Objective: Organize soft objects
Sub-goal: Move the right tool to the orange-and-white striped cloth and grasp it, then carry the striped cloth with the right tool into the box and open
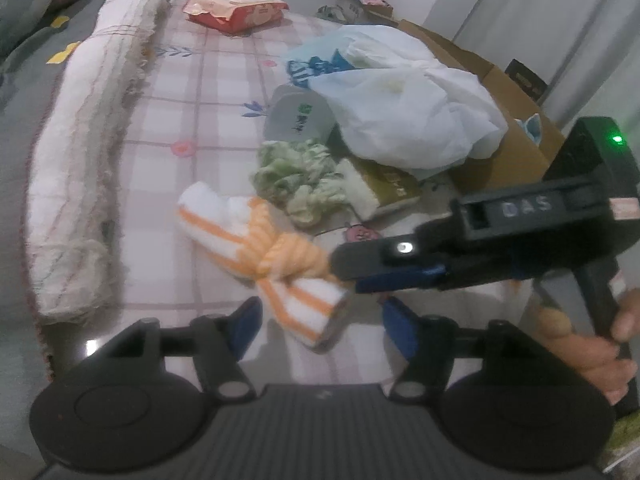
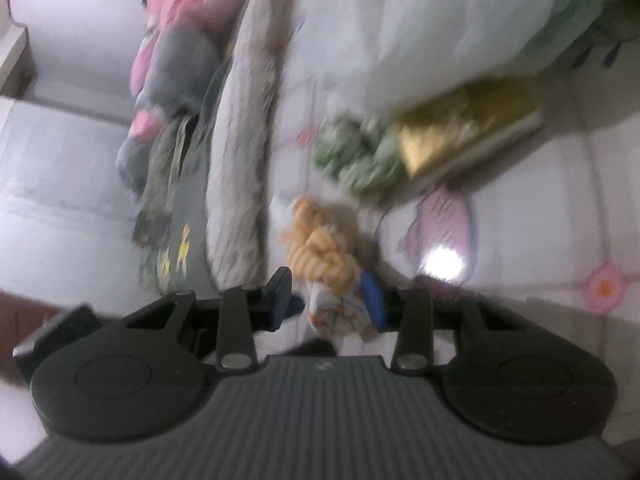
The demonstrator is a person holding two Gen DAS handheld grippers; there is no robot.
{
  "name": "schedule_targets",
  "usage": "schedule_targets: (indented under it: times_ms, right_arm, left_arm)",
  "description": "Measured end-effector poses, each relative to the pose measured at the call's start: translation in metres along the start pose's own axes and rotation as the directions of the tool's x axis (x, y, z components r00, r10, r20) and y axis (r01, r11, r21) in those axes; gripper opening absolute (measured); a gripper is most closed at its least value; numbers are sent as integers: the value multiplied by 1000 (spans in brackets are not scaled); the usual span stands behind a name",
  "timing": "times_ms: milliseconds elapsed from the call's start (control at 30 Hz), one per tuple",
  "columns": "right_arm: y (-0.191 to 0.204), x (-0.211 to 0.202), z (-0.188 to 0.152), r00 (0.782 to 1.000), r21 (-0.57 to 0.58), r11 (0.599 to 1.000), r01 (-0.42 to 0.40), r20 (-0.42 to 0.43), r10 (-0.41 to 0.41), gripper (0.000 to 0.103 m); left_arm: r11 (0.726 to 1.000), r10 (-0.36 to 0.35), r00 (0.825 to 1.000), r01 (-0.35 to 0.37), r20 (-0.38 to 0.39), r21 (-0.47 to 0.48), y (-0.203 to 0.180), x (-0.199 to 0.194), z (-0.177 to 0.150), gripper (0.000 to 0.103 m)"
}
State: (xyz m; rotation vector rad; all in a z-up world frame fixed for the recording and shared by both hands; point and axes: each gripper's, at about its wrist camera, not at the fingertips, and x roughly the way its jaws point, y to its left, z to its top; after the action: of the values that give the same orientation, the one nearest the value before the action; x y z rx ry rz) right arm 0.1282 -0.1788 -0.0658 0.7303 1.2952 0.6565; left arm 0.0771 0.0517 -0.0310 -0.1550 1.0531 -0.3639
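Towel (image 1: 260,256), knotted orange-striped, lies mid-frame between the left gripper's (image 1: 320,328) wide-open, empty jaws, while the right gripper (image 1: 348,272), half-closed, straddles its knot, seemingly to untie it.

Motion blur smears the right wrist view; the gold box (image 2: 460,132) and green cloth (image 2: 356,160) at centre lose all detail.
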Motion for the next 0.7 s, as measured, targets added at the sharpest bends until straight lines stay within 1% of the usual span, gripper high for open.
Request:
schedule_targets:
  times_ms: [67,133,233,300,367,400,500,633,700]
  right_arm:
    - [4,-2,2,1000,-25,1000,16,20,-16,39]
    - [8,-4,8,997,-44,998,50,57,-47,39]
    - [13,2,19,995,-56,996,72,74,-68,39]
    - [13,13,21,995,-70,994,85,49,-82,40]
    - [12,27,27,996,-72,993,92,1,-92,41]
    - [12,35,28,997,-65,995,77,-22,-79,43]
    - [12,50,27,997,-49,998,31,-71,-35,42]
    - [18,56,24,996,-74,997,35,-78,-40,40]
    - [18,56,21,996,-64,998,17,-82,-22,39]
  left_arm:
    - [1000,7,1000,-7,0,-3,4,-1,0,68]
    - [1000,9,1000,-9,0,-9,8,0,2,68]
    - [1000,-1,1000,1,8,-6,10,5,6,68]
    - [1000,0,1000,0,1,-5,12,12,8,68]
    - [1000,-2,1000,2,-13,-8,15,19,10,68]
    - [1000,-8,1000,8,-16,-10,16,22,10,68]
    - [1000,-16,1000,16,-16,-3,18,25,10,65]
    - [1000,-14,1000,14,-10,0,18,19,9,65]
    - [1000,-2,1000,2,1,14,15,12,10,65]
